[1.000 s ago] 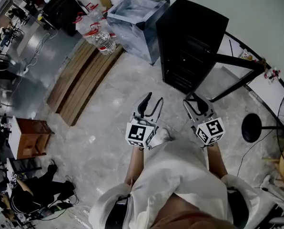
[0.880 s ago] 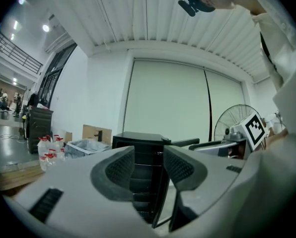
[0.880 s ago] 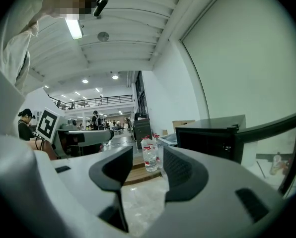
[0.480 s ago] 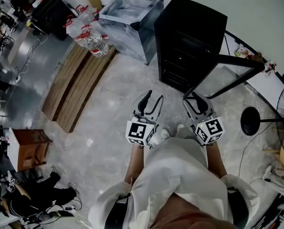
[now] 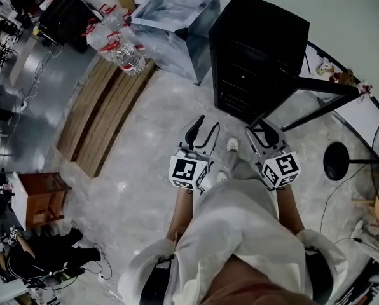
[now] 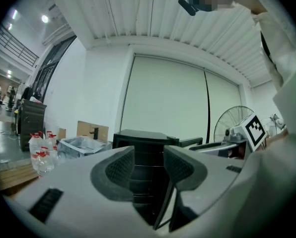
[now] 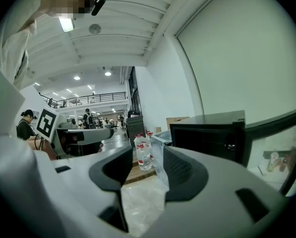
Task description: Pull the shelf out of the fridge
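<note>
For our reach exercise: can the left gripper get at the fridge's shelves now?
Probably, once it is closer: the door stands open on the shelves, only floor lies between, and the left gripper is open and empty.

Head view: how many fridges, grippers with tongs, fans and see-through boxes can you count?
Fridge: 1
Grippers with tongs: 2, the left gripper and the right gripper
Fan: 1
See-through box: 1
Total: 5
</note>
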The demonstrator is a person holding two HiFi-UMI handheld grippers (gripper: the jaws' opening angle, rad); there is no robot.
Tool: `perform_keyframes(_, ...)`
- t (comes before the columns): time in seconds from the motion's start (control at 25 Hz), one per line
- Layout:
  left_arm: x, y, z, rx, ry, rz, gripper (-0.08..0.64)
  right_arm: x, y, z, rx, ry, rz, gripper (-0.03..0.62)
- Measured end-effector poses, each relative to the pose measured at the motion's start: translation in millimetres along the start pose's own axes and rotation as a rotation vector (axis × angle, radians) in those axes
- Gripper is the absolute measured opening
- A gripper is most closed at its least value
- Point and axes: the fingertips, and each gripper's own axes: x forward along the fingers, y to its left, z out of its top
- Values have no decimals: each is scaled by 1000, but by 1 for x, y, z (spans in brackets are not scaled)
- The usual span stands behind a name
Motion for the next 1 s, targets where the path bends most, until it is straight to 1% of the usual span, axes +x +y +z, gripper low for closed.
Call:
perform_keyframes(0.24,29,14,0,6,10,2,189,34,-18,4,6,4,36,192)
perform_keyframes(0.4,52,31,-2,-1,27,14,189,59,-34,9,17,11,47,192)
perform_keyframes(0.56,77,48,-2,-6,49,17,189,81,-53,12,36,21,49,192)
perform_keyframes(0.76,111,59,-6,-15,78,15,189,101,-81,11,65,38,46,192)
perform_keyframes(1.0,151,69,-20,-19,126,7,189,125,-113,2,100,68,44,190)
